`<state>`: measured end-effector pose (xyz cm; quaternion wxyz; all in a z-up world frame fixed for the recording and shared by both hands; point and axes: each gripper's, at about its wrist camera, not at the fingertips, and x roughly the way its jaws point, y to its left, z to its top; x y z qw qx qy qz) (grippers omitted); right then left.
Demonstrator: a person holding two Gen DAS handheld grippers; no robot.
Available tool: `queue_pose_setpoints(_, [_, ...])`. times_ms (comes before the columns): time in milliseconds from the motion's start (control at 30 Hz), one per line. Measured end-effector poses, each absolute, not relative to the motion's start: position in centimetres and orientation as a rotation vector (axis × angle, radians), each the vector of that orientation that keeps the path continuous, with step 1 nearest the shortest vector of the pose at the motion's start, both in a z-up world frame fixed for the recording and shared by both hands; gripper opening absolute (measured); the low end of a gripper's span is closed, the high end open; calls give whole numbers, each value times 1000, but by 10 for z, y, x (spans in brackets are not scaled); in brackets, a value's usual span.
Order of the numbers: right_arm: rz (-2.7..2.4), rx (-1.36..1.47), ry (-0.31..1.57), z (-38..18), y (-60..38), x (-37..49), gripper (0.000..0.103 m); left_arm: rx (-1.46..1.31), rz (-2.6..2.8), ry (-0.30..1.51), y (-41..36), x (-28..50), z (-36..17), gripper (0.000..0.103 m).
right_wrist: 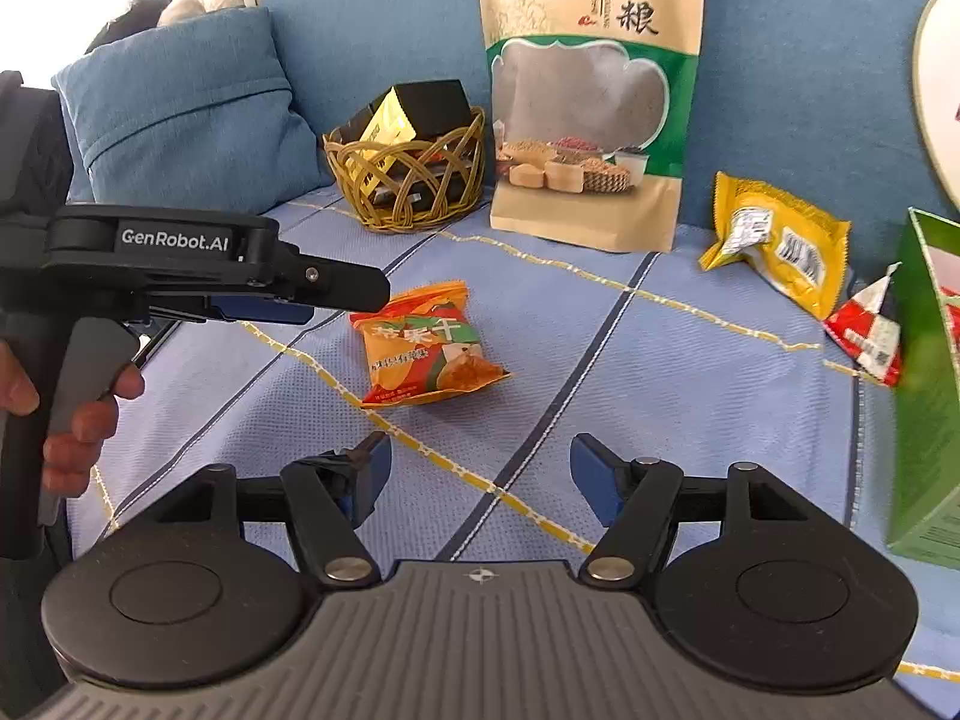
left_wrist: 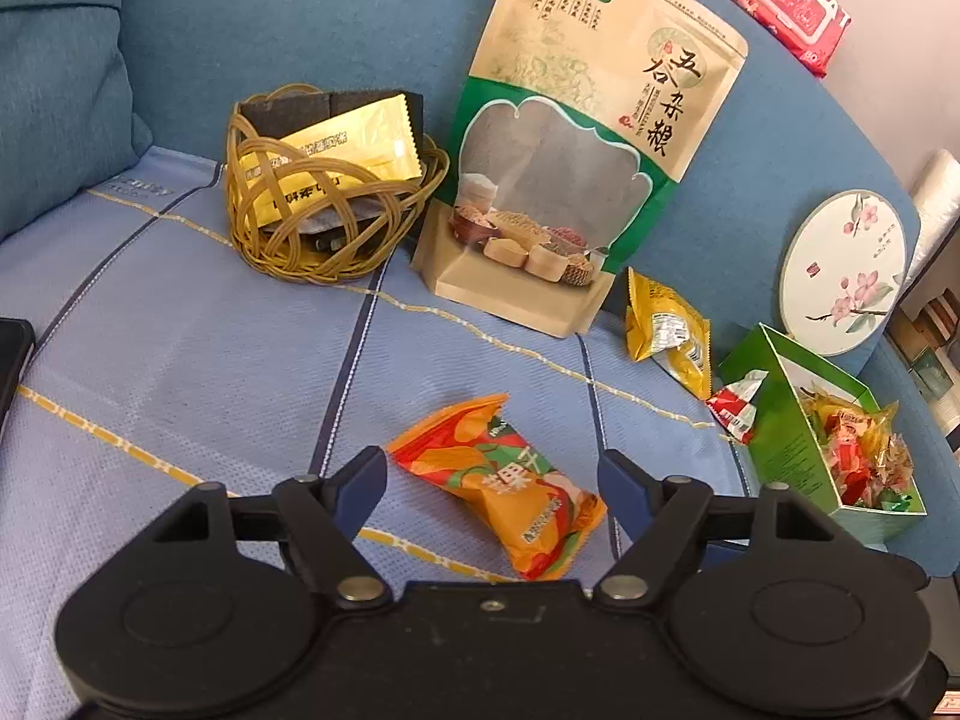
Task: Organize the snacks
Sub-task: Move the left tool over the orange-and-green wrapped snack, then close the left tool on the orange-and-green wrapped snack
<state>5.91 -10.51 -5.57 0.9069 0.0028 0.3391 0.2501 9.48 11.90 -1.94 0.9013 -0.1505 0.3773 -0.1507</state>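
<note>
An orange snack packet [left_wrist: 504, 483] [right_wrist: 426, 345] lies flat on the light blue sofa cover. My left gripper [left_wrist: 492, 480] is open, its fingers standing either side of the packet just above it. My right gripper [right_wrist: 480, 474] is open and holds nothing, a little short of the same packet. The left gripper [right_wrist: 300, 300] shows from the side in the right wrist view, held by a hand. A yellow packet [left_wrist: 669, 330] [right_wrist: 780, 243] and a small red-white packet [left_wrist: 735, 405] [right_wrist: 867, 333] lie further right. A wicker basket [left_wrist: 327, 198] [right_wrist: 411, 171] holds gold and black sachets.
A tall grain pouch [left_wrist: 570, 150] [right_wrist: 591, 96] leans on the sofa back beside the basket. A green box [left_wrist: 822, 444] [right_wrist: 927, 396] with wrapped candies stands at the right. A round floral plate [left_wrist: 843, 273], a red wipes pack [left_wrist: 780, 0] and a blue cushion [right_wrist: 186, 108] sit around.
</note>
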Motion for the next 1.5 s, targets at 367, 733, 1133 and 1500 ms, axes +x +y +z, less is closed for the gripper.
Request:
queue_pose_setpoints(367, [560, 14, 719, -71, -93, 83, 103, -320, -327, 781, 120, 114, -31, 103])
queue_pose_setpoints(733, [597, -1, 684, -75, -72, 102, 103, -404, -343, 803, 138, 132, -45, 103])
queue_pose_setpoints(1133, [621, -97, 643, -71, -48, 105, 55, -409, -432, 839, 139, 133, -56, 80])
queue_pose_setpoints(1500, [610, -84, 670, -68, -54, 96, 38, -385, -456, 854, 130, 121, -50, 66])
